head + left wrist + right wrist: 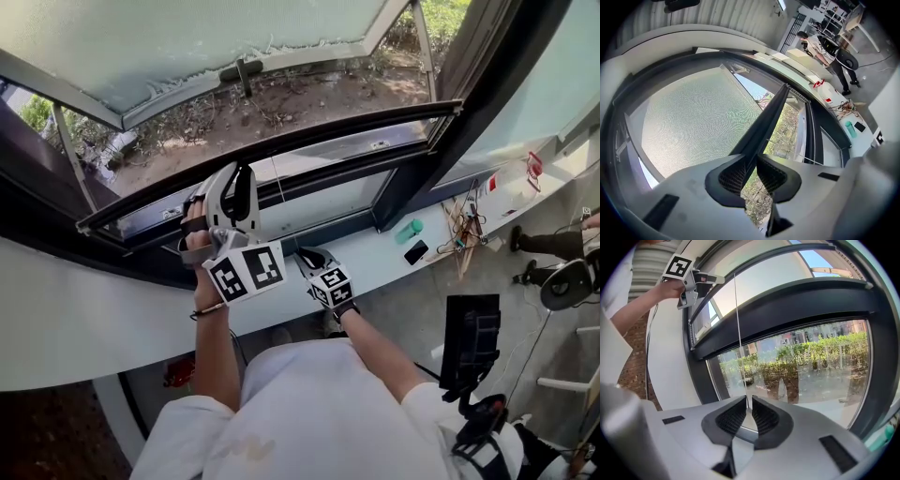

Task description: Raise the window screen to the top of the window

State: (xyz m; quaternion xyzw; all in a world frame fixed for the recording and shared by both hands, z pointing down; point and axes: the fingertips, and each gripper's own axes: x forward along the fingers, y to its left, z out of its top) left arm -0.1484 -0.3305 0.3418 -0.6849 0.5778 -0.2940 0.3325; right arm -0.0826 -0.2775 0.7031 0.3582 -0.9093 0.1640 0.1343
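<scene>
**Screen rail gripped left, cord pinched right**

The left gripper (pixel 240 187) is held raised at centre left of the head view. Its fingers are clenched on the dark metal bottom rail (pixel 771 117) of the grey mesh window screen (pixel 698 117).

In the left gripper view the rail is seen running from between the fingers up towards frame centre. Mesh is spread to its left and greenery shows to its right. In the head view the rail (pixel 319 141) is seen slanting from middle left to upper right across the window opening.

The right gripper (pixel 747 405) is held lower, just right of the left one in the head view. Its fingers are closed on a thin white vertical cord (pixel 737 324), which is seen rising towards the top of the right gripper view, left of centre.

A teal cylinder (pixel 409 230) is seen lying on the white curved worktop (pixel 112 319), at centre right of the head view.
</scene>
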